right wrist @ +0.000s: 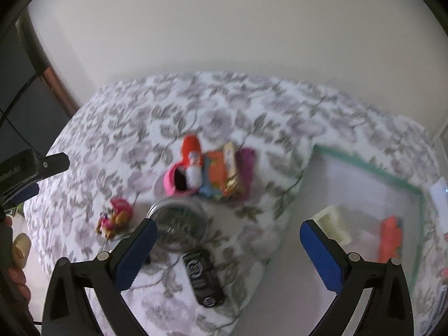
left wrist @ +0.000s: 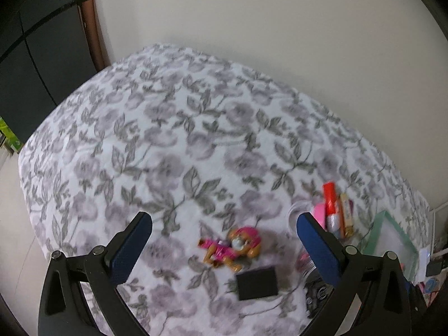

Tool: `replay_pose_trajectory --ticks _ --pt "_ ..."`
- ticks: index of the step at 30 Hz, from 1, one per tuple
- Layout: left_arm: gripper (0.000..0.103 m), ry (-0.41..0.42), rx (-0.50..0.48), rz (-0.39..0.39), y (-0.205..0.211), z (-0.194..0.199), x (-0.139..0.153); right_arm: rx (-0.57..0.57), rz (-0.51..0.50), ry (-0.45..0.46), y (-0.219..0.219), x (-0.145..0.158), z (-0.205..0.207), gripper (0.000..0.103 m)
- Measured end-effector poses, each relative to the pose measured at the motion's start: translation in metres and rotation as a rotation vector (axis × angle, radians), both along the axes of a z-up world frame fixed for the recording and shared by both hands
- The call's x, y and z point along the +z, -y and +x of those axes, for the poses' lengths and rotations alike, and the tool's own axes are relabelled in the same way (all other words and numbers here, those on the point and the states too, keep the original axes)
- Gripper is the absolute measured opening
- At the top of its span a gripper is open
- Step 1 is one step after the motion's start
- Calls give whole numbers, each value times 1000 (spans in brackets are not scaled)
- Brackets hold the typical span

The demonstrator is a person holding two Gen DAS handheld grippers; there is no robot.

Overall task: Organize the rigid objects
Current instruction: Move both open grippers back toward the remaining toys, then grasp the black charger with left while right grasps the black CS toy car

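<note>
A pink and orange toy figure (left wrist: 231,247) lies on the floral cloth (left wrist: 168,145), with a small black box (left wrist: 257,282) just in front of it. My left gripper (left wrist: 224,232) is open and empty above them. In the right wrist view the toy (right wrist: 114,217) lies left of a clear glass jar (right wrist: 179,225), with a black remote (right wrist: 203,278) below it. A pile holds a red tube (right wrist: 191,151), a pink cup (right wrist: 175,182) and a snack bar (right wrist: 232,172). My right gripper (right wrist: 228,239) is open and empty over the cloth.
A clear bin with a green rim (right wrist: 372,168) stands at the right, holding an orange item (right wrist: 389,238) and a cream block (right wrist: 333,224). The white wall is close behind the table. A dark cabinet (left wrist: 33,56) stands at the left.
</note>
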State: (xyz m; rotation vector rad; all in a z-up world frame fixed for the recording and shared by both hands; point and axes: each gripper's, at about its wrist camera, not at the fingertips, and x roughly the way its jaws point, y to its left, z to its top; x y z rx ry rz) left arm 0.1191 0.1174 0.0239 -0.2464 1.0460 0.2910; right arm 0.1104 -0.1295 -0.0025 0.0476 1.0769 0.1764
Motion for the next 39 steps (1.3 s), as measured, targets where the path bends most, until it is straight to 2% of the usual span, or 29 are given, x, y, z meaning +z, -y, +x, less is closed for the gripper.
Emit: replay_pose_trajectory --ticks 3,7,12,16,24,32,36,39 --pt "103 -59 3 -29 -2 -4 -21 21 12 -44 -6 -13 -4 103" --pt "103 -134 -2 -109 2 -6 -53 34 -24 -76 -15 -25 -9 103" --pt "103 -219 -11 -156 12 -3 -86 37 -40 -126 -17 -41 -10 103" --pt "103 -274 6 -204 15 -3 -107 57 -99 -116 -24 -48 -12 102" --pt "103 -309 10 -189 23 -4 -123 93 -97 -138 -34 -60 -14 90" --pt "102 -319 -5 -128 35 -4 -132 137 -140 -164 -45 -77 -18 83" --pt "96 -324 -15 -94 45 -5 -134 159 -212 -155 -53 -83 -20 84" --pt "94 -324 -17 -82 50 -3 -134 158 -211 -148 -53 -84 -21 83"
